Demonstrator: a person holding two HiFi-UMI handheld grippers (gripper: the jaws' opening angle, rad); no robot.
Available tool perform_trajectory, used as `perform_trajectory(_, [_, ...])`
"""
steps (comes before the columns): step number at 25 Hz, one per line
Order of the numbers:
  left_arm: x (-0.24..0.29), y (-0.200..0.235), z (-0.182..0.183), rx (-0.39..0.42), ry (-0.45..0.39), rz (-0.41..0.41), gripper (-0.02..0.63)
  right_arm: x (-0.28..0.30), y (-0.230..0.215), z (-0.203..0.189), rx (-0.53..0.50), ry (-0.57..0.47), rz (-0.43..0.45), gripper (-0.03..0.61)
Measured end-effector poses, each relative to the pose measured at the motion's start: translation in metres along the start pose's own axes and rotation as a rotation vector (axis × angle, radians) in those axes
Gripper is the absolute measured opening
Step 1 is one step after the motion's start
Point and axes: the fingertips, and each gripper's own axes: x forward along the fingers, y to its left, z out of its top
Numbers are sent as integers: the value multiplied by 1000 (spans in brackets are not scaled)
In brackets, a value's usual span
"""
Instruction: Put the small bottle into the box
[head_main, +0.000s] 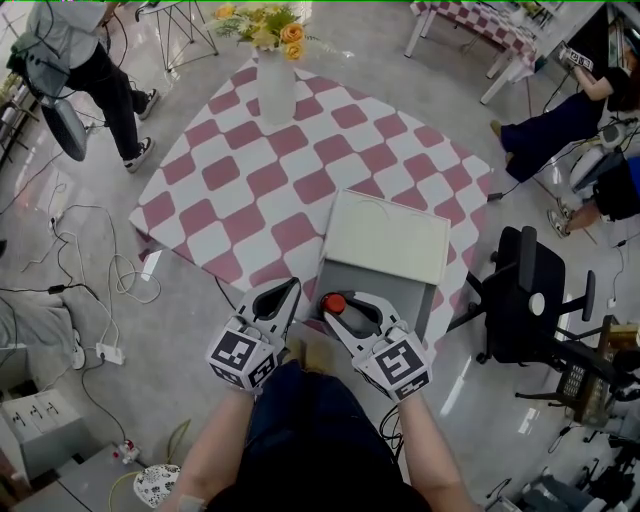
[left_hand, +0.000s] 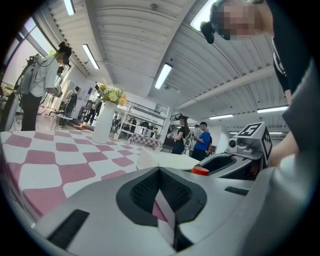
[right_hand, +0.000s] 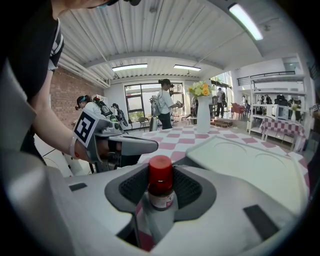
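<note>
One bottle (right_hand: 161, 195) is clamped upright in the right gripper (right_hand: 161, 171) at the open box's (head_main: 385, 238) near edge. The left gripper (head_main: 283, 293) is closed, empty. If released early, it could be dropped outside.

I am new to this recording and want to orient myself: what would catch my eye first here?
First, the small bottle with a red cap, clamped in the right gripper at the near edge of the open box. Behind it spreads the pink-and-white checked tablecloth, with a white vase of yellow flowers at its far corner.
</note>
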Motion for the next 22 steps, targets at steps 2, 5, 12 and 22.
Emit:
perform_trajectory(2, [0, 1, 1, 1, -3, 0, 9, 0, 0, 0, 3, -3, -5, 149])
perform_trajectory(5, [0, 1, 3, 0, -8, 0, 9, 0, 1, -1, 1, -2, -9, 149])
perform_trajectory(12, [-1, 0, 2, 1, -8, -9, 9, -1, 2, -2, -3, -2, -14, 149])
perform_trajectory(22, [-2, -4, 2, -9, -8, -17, 9, -4, 9, -11, 11, 17, 1, 179])
